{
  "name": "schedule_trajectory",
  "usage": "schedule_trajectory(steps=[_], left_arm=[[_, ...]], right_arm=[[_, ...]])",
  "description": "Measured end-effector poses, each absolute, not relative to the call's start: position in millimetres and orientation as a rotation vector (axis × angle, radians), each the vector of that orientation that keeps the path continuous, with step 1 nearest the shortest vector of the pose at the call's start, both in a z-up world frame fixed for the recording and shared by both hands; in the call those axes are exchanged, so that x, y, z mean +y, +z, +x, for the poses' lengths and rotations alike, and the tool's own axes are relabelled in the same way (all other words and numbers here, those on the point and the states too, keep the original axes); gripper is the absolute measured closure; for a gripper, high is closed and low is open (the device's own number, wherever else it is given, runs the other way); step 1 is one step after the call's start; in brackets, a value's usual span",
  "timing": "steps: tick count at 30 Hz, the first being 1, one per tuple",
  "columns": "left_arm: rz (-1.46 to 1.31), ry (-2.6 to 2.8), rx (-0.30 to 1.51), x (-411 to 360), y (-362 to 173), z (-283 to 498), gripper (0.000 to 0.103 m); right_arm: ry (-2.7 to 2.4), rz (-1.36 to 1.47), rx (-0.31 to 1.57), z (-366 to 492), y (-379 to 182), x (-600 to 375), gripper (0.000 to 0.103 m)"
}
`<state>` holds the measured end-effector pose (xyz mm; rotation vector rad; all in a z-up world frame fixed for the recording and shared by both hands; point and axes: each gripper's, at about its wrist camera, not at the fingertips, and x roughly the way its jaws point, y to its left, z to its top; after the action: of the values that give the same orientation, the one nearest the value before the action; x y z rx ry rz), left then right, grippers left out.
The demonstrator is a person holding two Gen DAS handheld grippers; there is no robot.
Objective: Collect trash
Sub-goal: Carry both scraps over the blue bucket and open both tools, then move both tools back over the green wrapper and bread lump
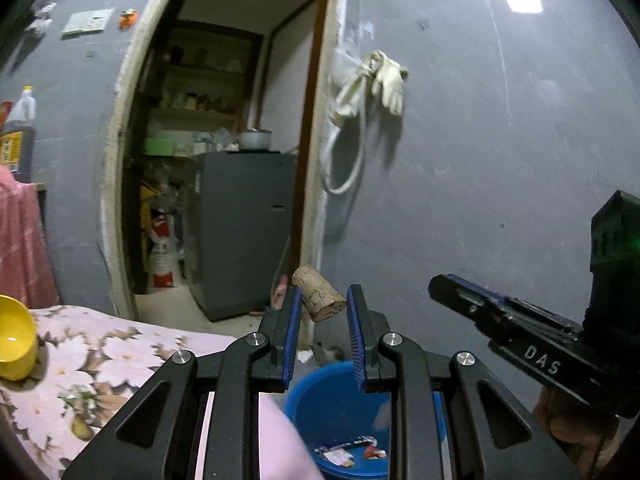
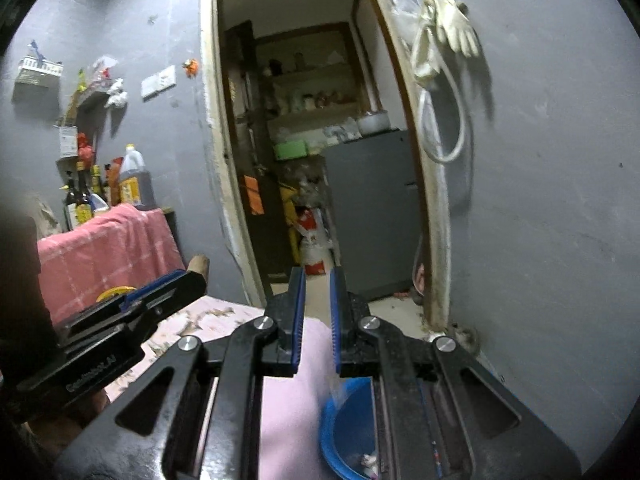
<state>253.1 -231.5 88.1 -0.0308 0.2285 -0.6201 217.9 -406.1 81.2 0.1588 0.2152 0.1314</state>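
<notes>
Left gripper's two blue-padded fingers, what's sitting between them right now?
A tan cork, tilted, sits between the left gripper fingers above the blue plastic bucket, in the left wrist view.

Left claw [image 1: 322, 308]: black linkage arms, silver round screws, blue ribbed pads [image 1: 292, 320] on the fingers. Right claw [image 2: 317, 292] is the same build, its black body lettered "DAS" in white, with a green light glowing.
</notes>
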Motion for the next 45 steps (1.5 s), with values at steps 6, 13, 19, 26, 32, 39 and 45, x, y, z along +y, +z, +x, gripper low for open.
schedule_trajectory(steps=[6,13,19,26,32,39,45], left_arm=[[-0.013,-0.668,0.334,-266.7,63.9,273.9,0.084],[0.001,-0.715,0.522,-302.2,21.4,305.0,0.083],[0.007,-0.720,0.648,-315.6,-3.7,326.0,0.077],[-0.006,-0.698,0.631,-305.5,-1.2,323.8,0.072],[-0.036,-0.660,0.577,-280.0,20.7,313.3,0.069],[-0.056,-0.595,0.493,-239.6,52.4,296.8,0.061],[-0.070,-0.520,0.428,-198.0,74.8,282.9,0.050]], right_arm=[[0.087,0.208,0.305,229.2,51.9,-436.1,0.072],[0.050,0.255,0.382,236.1,22.5,-461.3,0.070],[0.021,0.281,0.417,237.5,6.9,-473.5,0.070],[0.011,0.293,0.418,237.5,8.5,-474.1,0.069],[0.019,0.282,0.389,233.9,21.0,-463.9,0.058],[0.051,0.253,0.332,224.0,47.0,-439.7,0.051],[0.087,0.236,0.279,218.3,69.6,-408.1,0.032]])
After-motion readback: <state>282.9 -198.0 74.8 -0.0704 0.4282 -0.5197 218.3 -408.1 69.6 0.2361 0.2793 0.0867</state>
